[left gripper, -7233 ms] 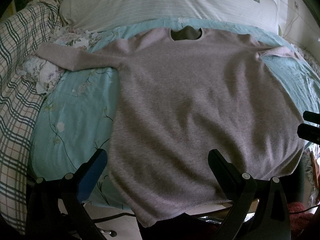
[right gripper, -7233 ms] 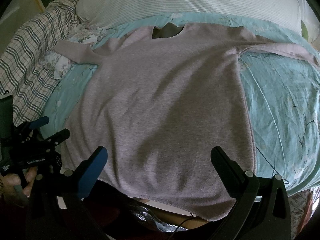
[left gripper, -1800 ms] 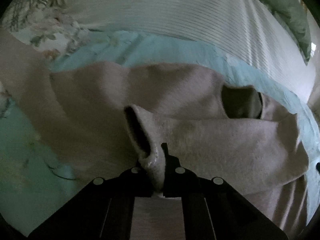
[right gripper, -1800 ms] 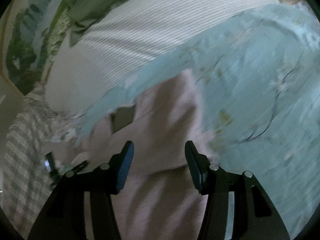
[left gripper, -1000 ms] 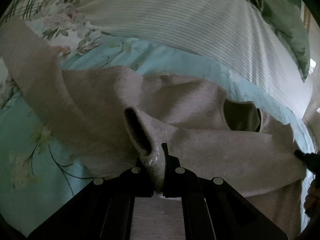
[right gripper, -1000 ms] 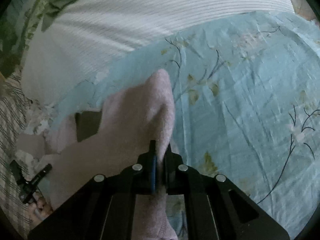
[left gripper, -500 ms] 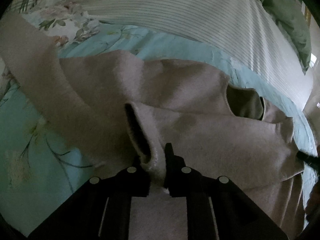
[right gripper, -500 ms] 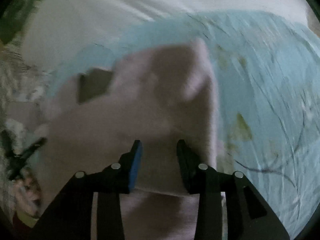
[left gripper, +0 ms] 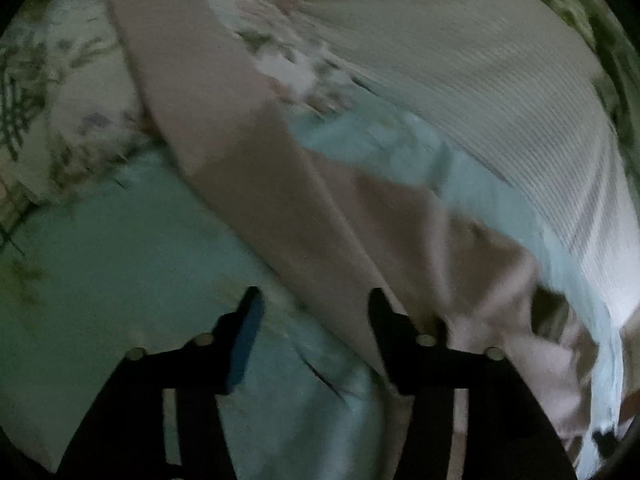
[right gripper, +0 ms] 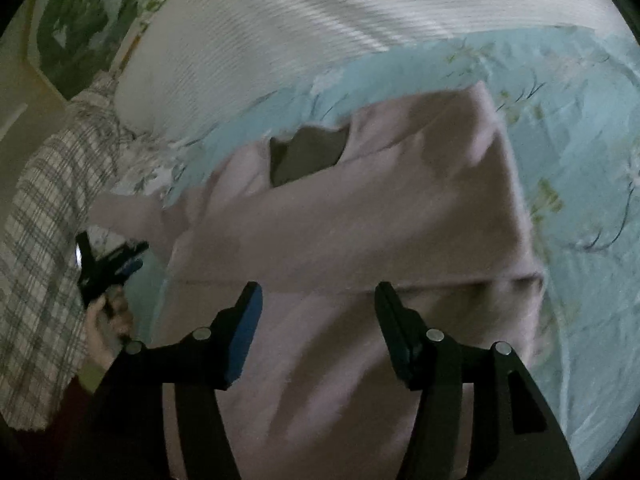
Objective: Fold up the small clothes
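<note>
Both claws, left (left gripper: 312,312) and right (right gripper: 316,308), gape empty; next pinch the far-left sleeve (left gripper: 180,80) near its cuff (blurred) and fold it across the sweater (right gripper: 360,220).

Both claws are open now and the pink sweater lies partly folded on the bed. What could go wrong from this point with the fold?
The left sleeve lies stretched out over the flowered bedding, unfolded; leaving it would likely spoil the shape.

The folded-over flap of the sweater sits loose and slanted, with neither the right claw nor the left claw holding it, so it may slip open.

Both views are blurred, so a hasty grasp could catch the blue sheet too.
</note>
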`<state>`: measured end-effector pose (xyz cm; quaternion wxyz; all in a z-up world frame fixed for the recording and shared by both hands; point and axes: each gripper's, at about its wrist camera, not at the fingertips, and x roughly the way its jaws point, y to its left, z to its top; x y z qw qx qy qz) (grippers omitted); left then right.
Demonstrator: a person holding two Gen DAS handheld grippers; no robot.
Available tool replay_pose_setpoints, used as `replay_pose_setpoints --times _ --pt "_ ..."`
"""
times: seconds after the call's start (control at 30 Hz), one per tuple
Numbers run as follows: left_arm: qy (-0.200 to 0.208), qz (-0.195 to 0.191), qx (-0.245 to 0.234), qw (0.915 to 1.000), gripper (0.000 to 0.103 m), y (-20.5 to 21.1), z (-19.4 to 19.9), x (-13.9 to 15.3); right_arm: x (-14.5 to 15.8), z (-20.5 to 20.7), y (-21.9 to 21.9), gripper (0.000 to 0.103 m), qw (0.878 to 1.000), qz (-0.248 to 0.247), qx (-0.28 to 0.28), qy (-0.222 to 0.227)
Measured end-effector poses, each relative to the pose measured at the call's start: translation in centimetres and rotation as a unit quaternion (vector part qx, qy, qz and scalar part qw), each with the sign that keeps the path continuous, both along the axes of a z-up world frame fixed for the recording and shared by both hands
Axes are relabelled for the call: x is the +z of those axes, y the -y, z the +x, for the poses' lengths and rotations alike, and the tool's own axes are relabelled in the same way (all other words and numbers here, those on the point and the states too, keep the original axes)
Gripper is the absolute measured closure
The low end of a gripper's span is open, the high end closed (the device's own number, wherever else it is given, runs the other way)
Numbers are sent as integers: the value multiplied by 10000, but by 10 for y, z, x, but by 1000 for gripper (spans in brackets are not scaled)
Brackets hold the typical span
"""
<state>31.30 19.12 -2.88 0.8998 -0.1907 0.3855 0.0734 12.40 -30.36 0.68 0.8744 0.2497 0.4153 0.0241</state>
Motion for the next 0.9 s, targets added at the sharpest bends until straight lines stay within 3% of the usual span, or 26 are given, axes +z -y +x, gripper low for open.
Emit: replay_pose_setpoints --times 0.07,0.2,0.53,0.6,0.63,0.67,0.7,0.9 --pt "9 45 242 9997 36 -23 9 1 -5 4 -13 42 9999 60 132 -75" --pt "-5 65 657 9978 36 -67 28 9 -14 8 -24 42 9993 1 307 -196" --pt "323 376 1750 9833 26 -167 70 64 -29 14 -38 42 9983 103 390 -422" --pt "348 374 1850 9814 33 -180 75 70 -33 15 -41 42 9979 145 409 -470" --pt "365 411 1855 9811 51 -183 77 72 -34 14 -41 42 9979 161 411 -481" --pt "371 463 1801 9819 81 -184 79 74 -35 14 -41 42 9978 182 404 -485" --pt "386 441 1686 9839 94 -184 80 75 -35 13 -42 42 9978 212 401 -480" --pt "716 576 1246 9879 100 -153 60 85 -32 7 -46 42 9978 304 451 -386"
